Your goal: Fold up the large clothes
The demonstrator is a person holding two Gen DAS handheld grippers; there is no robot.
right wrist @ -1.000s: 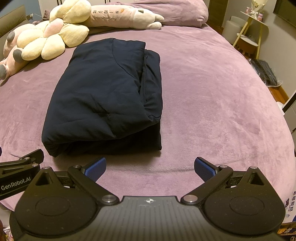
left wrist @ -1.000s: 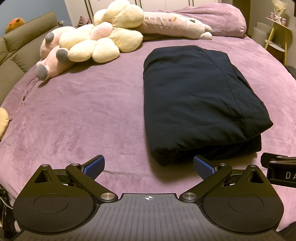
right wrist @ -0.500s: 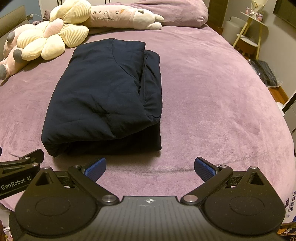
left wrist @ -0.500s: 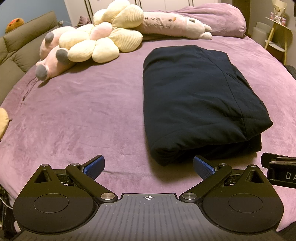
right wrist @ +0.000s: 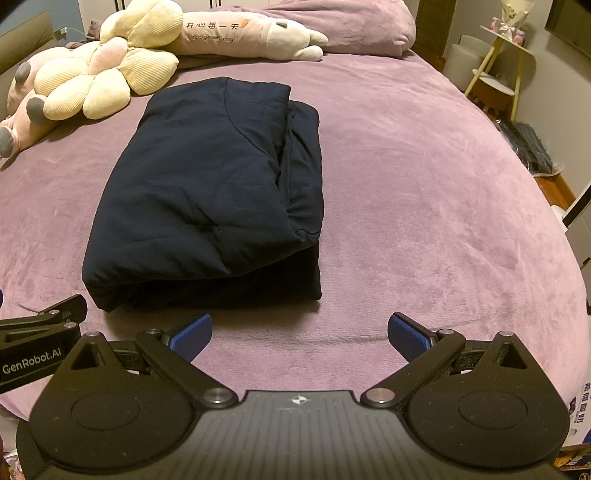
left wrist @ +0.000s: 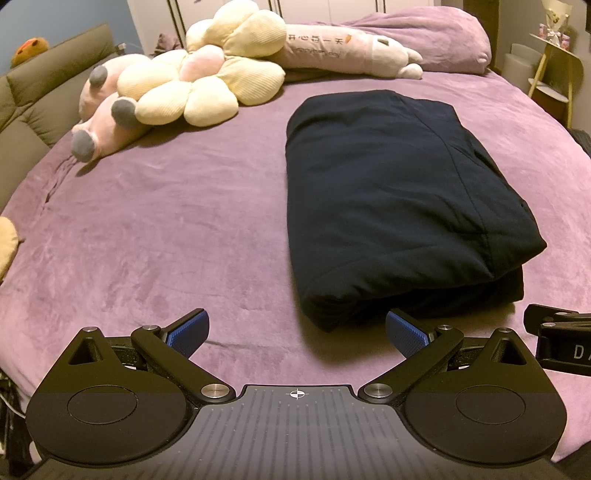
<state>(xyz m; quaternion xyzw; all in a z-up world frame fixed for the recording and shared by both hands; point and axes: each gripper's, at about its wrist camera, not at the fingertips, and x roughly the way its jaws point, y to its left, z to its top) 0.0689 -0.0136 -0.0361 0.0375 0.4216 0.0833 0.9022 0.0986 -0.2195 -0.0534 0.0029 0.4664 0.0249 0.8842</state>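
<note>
A dark navy padded garment (left wrist: 399, 199) lies folded into a thick rectangle on the purple bed (left wrist: 166, 221). It also shows in the right wrist view (right wrist: 210, 192), left of centre. My left gripper (left wrist: 297, 330) is open and empty, hovering near the bed's front edge just short of the garment's near left corner. My right gripper (right wrist: 300, 332) is open and empty, just short of the garment's near right corner. Each gripper's body shows at the edge of the other's view.
Plush toys lie at the far left of the bed: a yellow flower cushion (left wrist: 199, 85), a pink toy (left wrist: 107, 129) and a long pink bunny pillow (right wrist: 251, 35). A purple pillow (left wrist: 436, 40) lies at the head. A sofa (left wrist: 33, 107) stands left, a side stand (right wrist: 506, 62) right.
</note>
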